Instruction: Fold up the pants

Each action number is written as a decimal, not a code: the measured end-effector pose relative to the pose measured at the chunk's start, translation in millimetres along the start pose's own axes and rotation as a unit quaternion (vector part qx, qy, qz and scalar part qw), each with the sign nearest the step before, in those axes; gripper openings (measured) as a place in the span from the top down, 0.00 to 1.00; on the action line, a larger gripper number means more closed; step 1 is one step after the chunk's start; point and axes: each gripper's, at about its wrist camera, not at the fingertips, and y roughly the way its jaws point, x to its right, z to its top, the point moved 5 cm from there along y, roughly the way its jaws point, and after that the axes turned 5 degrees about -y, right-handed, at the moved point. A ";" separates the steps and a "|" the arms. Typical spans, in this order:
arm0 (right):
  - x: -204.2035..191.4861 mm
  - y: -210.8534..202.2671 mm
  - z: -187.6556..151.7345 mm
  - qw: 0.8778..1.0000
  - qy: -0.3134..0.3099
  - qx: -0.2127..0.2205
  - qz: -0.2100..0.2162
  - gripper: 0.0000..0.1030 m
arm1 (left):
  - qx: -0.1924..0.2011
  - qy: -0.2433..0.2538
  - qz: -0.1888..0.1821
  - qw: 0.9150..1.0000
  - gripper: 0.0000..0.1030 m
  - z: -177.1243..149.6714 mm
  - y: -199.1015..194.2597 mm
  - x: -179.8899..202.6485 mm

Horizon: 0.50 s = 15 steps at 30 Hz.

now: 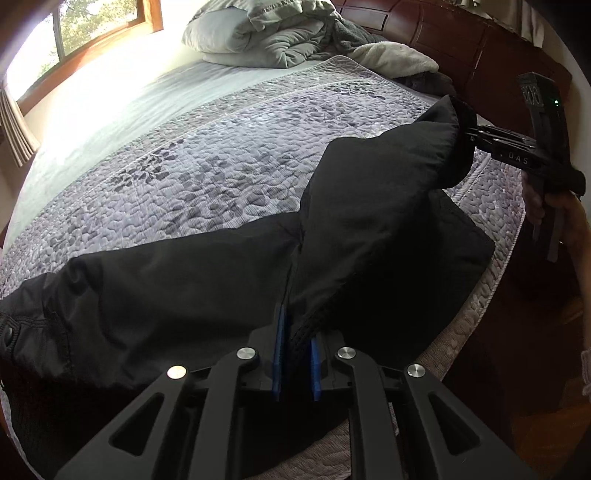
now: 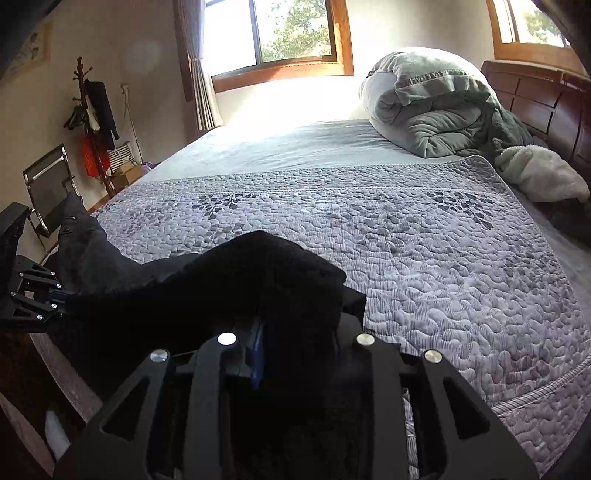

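Clamped between blue pads, the left gripper (image 1: 295, 354) pinches a ridge of the black pants (image 1: 207, 288), its jaws nearly closed on the cloth at the near edge of the bed. From that pinch the pants spread left, flat over the quilted bedspread (image 1: 207, 162), and rise to the right in a lifted fold. At the top of that fold the right gripper (image 1: 471, 134) bites the fabric and holds it raised above the mattress, the person's hand (image 1: 569, 221) wrapped around its handle.

From the right wrist view, the right gripper (image 2: 295, 343) is closed on a bunched mound of the pants (image 2: 266, 273), which hides most of its fingers; one blue pad shows on the left side. The left gripper (image 2: 64, 301) appears at the far left, holding the other end of the garment.

Farther back, a rolled grey duvet (image 2: 436, 107) and a white fleece blanket (image 2: 539, 173) lie against the wooden headboard (image 2: 535, 99), below a wood-framed window (image 2: 280, 33).
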 end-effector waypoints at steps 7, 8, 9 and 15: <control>-3.5 -3.5 -65.1 0.998 0.019 -0.057 -0.011 0.68 | -0.025 -0.016 0.002 1.000 0.88 -34.8 24.9 11.1; -2.9 -2.3 -75.0 0.997 0.026 -0.066 -0.014 0.68 | -0.029 -0.020 0.000 0.999 0.88 -38.7 29.5 12.5; -2.7 -1.7 -83.8 0.997 0.033 -0.074 -0.016 0.68 | -0.034 -0.025 -0.003 0.999 0.88 -42.6 34.3 14.0; 0.9 -1.5 -114.3 0.990 0.074 -0.113 -0.037 0.53 | -0.047 -0.053 -0.009 0.997 0.84 -57.7 52.3 21.9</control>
